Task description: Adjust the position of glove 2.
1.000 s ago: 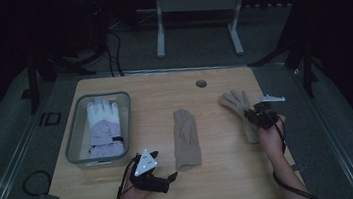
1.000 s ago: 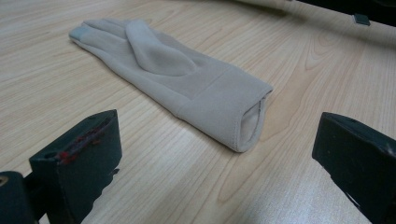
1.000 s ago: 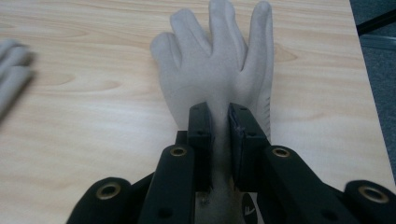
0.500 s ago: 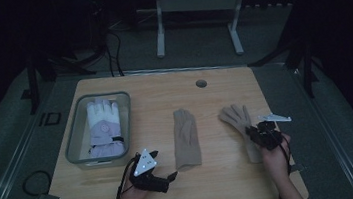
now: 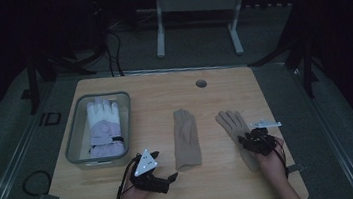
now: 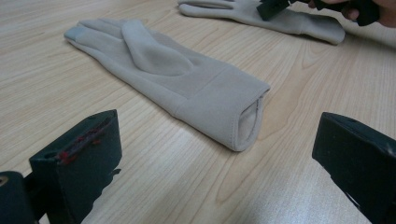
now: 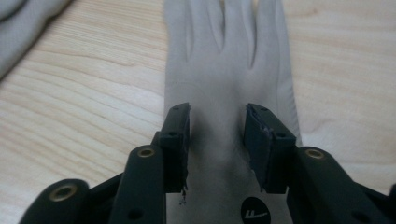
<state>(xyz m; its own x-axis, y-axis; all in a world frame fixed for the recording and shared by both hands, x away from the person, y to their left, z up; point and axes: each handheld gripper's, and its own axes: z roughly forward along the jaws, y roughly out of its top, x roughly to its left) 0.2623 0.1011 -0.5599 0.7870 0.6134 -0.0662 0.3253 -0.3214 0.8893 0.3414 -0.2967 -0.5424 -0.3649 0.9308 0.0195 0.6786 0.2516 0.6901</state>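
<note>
Bare table (image 5: 224,179) between gloves; grey bin (image 5: 76,141) along the left edge.

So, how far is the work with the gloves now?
Looks done: a white glove lies in the grey bin. In hand: the right gripper sits over one beige glove, jaws part open around its palm. Left: the other beige glove lies untouched before the open left gripper.

right gripper (image 5: 247,139) dragged right tan glove (image 5: 232,123) toward the person and toward the middle glove (image 5: 186,138) since 1.0 s ago; glove now nearer table's front edge, fingers pointing away, jaws parted over it.
</note>
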